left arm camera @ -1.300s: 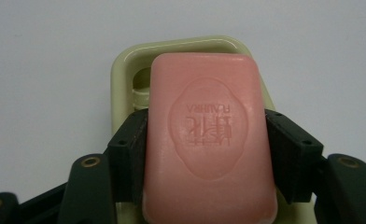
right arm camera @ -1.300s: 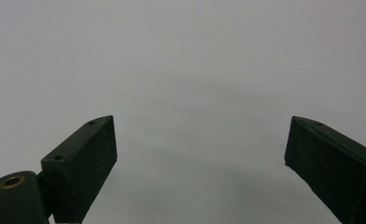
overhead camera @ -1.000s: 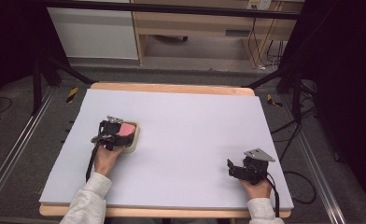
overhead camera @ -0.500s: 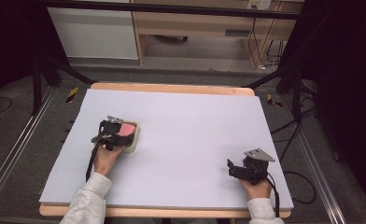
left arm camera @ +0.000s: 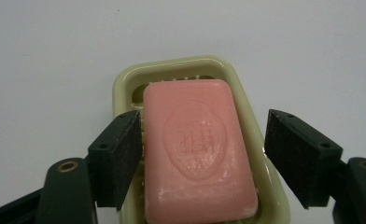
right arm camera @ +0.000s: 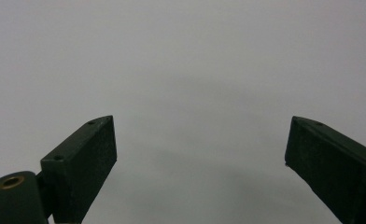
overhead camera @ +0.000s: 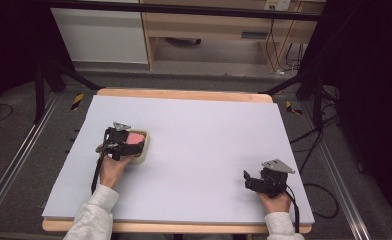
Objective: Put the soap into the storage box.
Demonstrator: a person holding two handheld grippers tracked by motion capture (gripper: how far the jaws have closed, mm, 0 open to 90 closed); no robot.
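Over the dish (left arm camera: 125,84), the left gripper (left arm camera: 202,154) straddles the pink soap (left arm camera: 195,149), jaws spread, not yet pinching; the right gripper (right arm camera: 200,163) idles spread.

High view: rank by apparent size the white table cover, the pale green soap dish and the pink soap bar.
1. White table cover, by far the largest.
2. Pale green soap dish, partly hidden by the left gripper.
3. Pink soap bar, smallest, lying in the dish.
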